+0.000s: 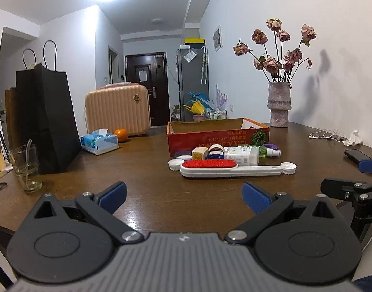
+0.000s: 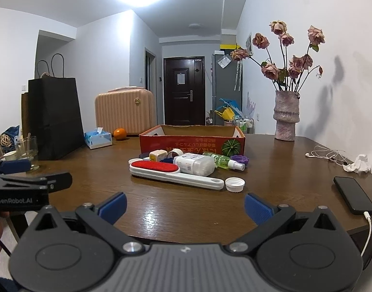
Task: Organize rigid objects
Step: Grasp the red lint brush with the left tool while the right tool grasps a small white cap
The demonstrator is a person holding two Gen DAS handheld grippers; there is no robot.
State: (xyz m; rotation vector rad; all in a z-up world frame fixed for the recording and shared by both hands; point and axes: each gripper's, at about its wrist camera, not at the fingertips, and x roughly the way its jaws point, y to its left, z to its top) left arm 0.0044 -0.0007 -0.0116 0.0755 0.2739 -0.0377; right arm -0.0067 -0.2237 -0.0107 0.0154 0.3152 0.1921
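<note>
A white lint brush with a red pad (image 1: 231, 168) (image 2: 171, 171) lies on the brown table in front of a red cardboard box (image 1: 217, 135) (image 2: 192, 141). Behind the brush lie a white box of cotton swabs (image 1: 241, 155) (image 2: 195, 164), a green spray bottle (image 1: 268, 151) (image 2: 224, 162), a small yellow-white cube (image 1: 199, 153) (image 2: 157, 155), a tape roll (image 1: 216, 149) and several bottle caps, one white cap (image 1: 288, 168) (image 2: 235, 184) at the handle's end. My left gripper (image 1: 184, 196) and right gripper (image 2: 184, 205) are open and empty, short of the pile.
A black paper bag (image 1: 46, 119) (image 2: 54, 116), a glass (image 1: 25, 168), a tissue box (image 1: 99, 141), an orange (image 1: 121, 135) and a suitcase stand left. A vase of dried roses (image 1: 279, 104) (image 2: 286, 116), earphones (image 2: 327, 155), crumpled tissue (image 2: 358, 166) and a charging phone (image 2: 353, 198) are right.
</note>
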